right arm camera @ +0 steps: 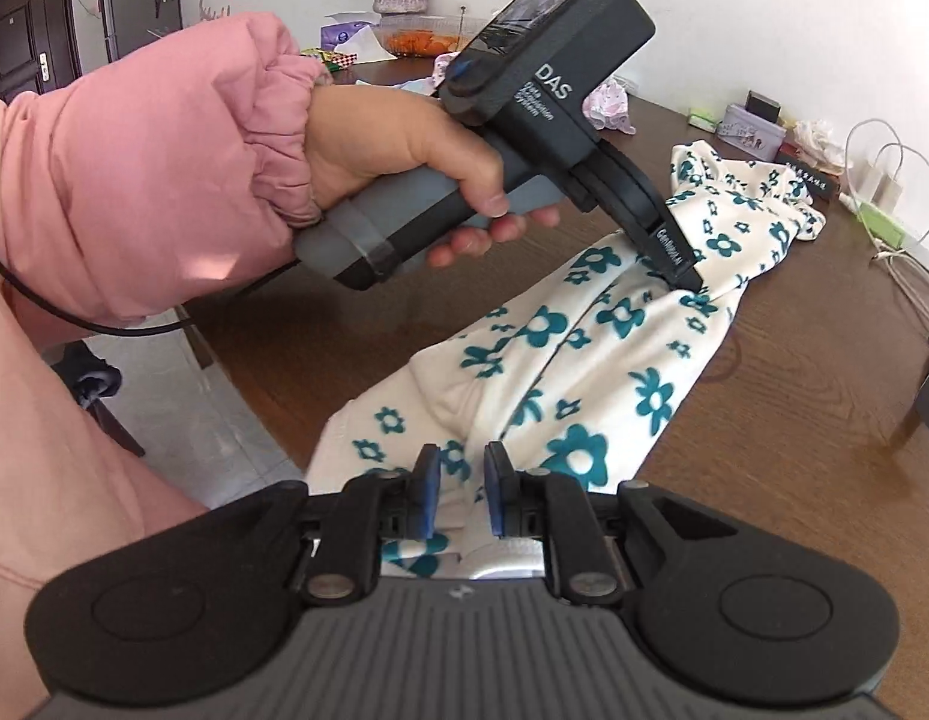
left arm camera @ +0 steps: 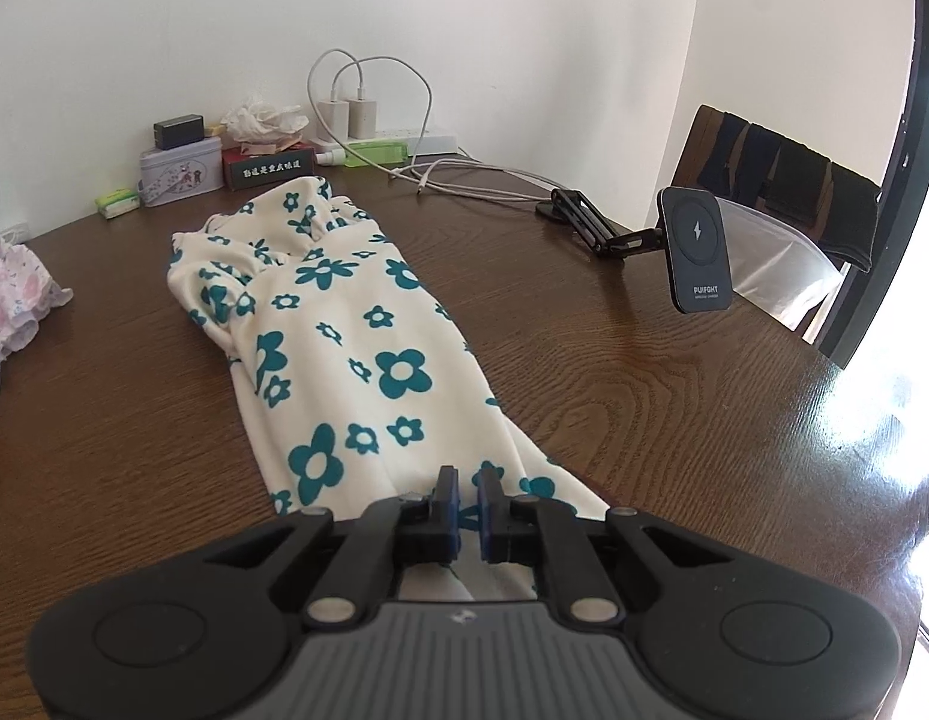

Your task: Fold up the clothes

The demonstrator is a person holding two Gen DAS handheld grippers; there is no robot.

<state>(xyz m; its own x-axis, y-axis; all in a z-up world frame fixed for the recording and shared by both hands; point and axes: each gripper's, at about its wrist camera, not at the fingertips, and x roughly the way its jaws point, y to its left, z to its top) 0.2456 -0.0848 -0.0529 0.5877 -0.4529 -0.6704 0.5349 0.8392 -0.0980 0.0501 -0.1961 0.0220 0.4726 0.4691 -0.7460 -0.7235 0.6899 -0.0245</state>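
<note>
A white garment with teal flowers [left arm camera: 368,360] lies lengthwise on the brown wooden table [left arm camera: 644,390], its far end bunched. My left gripper [left arm camera: 469,498] is at the garment's near end, its fingers nearly together with cloth pinched between them. In the right wrist view a hand in a pink sleeve [right arm camera: 134,168] holds the left gripper [right arm camera: 683,279], whose tip pinches a raised ridge of the garment [right arm camera: 614,360]. My right gripper [right arm camera: 462,492] is at the end near the table edge, with gathered cloth between its blue pads.
A black phone charger stand [left arm camera: 698,252] sits at the right, with a chair [left arm camera: 782,180] behind it. Along the wall are a tin box [left arm camera: 179,171], a power strip with chargers [left arm camera: 404,138] and loose cables [left arm camera: 464,177]. A pink-patterned cloth [left arm camera: 14,294] lies at the left.
</note>
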